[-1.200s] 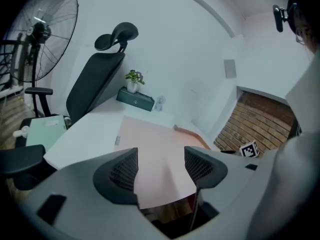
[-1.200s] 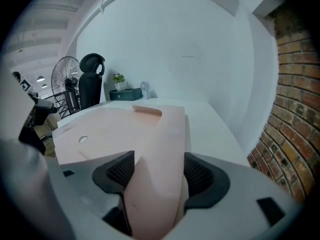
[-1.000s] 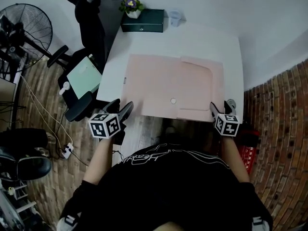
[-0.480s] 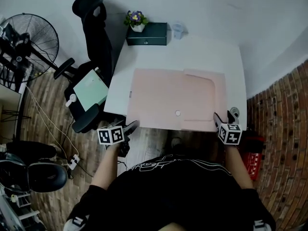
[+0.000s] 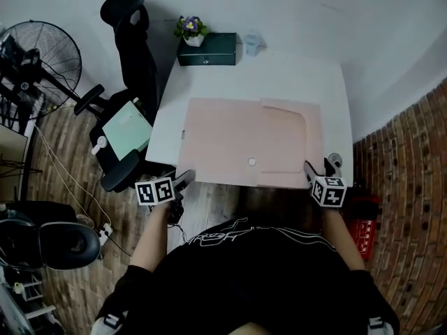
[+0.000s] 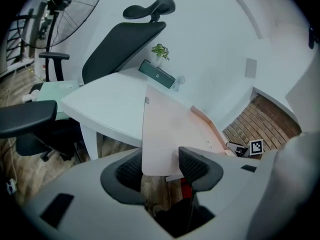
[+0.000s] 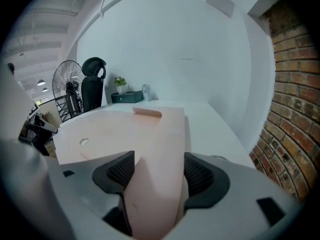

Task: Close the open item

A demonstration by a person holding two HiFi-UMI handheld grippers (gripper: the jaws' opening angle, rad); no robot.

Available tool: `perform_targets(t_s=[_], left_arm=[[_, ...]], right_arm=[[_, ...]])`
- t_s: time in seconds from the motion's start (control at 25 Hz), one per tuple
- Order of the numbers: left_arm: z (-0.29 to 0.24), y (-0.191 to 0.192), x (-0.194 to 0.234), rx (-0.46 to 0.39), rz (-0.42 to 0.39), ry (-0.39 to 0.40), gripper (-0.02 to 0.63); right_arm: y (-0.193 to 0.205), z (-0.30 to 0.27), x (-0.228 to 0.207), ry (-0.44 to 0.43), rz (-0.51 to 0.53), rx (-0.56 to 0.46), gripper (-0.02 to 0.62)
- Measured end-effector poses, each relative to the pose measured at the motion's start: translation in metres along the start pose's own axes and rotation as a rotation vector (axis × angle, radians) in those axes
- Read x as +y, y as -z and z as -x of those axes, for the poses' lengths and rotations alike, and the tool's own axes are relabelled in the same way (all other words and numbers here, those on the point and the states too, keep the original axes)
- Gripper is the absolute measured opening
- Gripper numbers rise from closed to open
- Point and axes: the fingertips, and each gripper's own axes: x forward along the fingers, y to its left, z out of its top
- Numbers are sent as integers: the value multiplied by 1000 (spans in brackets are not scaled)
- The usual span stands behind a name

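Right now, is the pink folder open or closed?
Open: the pink folder lies spread flat on the white table, with its inner pocket and snap button exposed.

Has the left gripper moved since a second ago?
Yes. The left gripper went right, to the folder's near corner; its jaws have just been closing around it.

The worktop (image 5: 279,75) is white and rectangular, and its far side stands against a white wall. A large pink folder (image 5: 223,135) lies open and flat on it and covers most of the near half. The near edge of the folder sticks out a little over the near edge of the worktop. A small round fastener (image 5: 251,162) sits on the folder, close to that edge. At the far left corner lies a dark green box (image 5: 209,50), with a small flowering plant (image 5: 190,26) at its left end. A clear cup (image 5: 251,42) stands just beside the box's right end.
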Motion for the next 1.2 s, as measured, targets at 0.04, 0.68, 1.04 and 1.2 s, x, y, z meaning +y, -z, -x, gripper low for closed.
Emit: perform_targets(t_s=[0.04,0.68,1.04,1.2], left_arm=[[3,-4,-3,-12,-7,-9,228],[61,-59,-113,-226,-93,32,71],[68,-67,-184,-231,-251,42,67],[66,-71,-221,-233,-288,90,67]], right_arm=[[-1,0,0,0,-1,1,310],[-3,2,3,-137,-84,62,311],[-7,7,-3,-277,-168,86,272],[-12,11,-9,-342,-273,73,228]])
